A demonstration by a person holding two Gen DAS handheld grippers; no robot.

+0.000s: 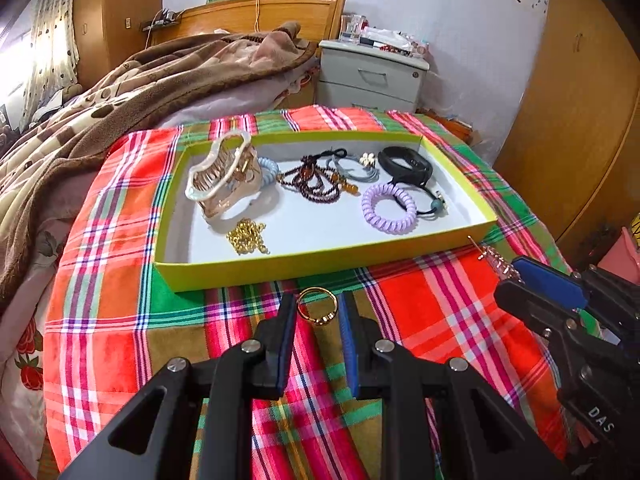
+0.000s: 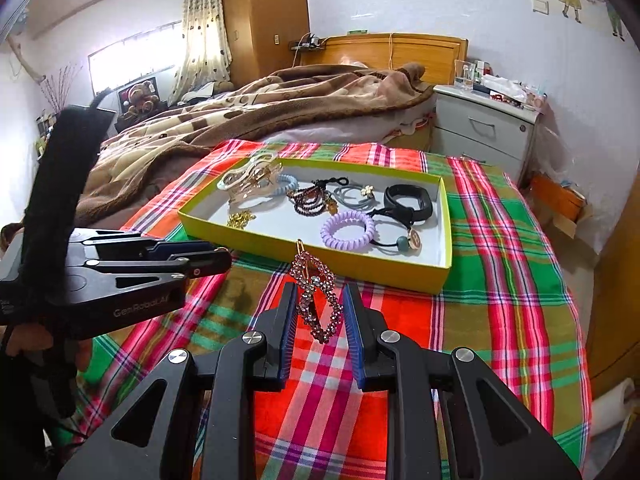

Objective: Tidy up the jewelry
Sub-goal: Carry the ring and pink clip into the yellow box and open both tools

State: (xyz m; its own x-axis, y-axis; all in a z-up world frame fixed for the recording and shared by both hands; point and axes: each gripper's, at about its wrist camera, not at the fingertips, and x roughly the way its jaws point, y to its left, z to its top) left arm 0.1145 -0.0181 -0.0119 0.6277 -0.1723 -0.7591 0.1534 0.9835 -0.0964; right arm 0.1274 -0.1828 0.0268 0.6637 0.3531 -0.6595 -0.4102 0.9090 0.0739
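Observation:
A yellow-green tray sits on a plaid cloth and holds a big hair claw, a gold chain, a dark bead bracelet, a purple coil hair tie and a black band. My left gripper is shut on a gold ring, just in front of the tray's near wall. My right gripper is shut on a pink rhinestone hair clip near the tray's near side; it shows at the right of the left wrist view.
The plaid cloth covers a low surface beside a bed with a brown blanket. A grey nightstand stands behind the tray. Wooden wardrobes stand at the right. The left gripper's body shows at the left of the right wrist view.

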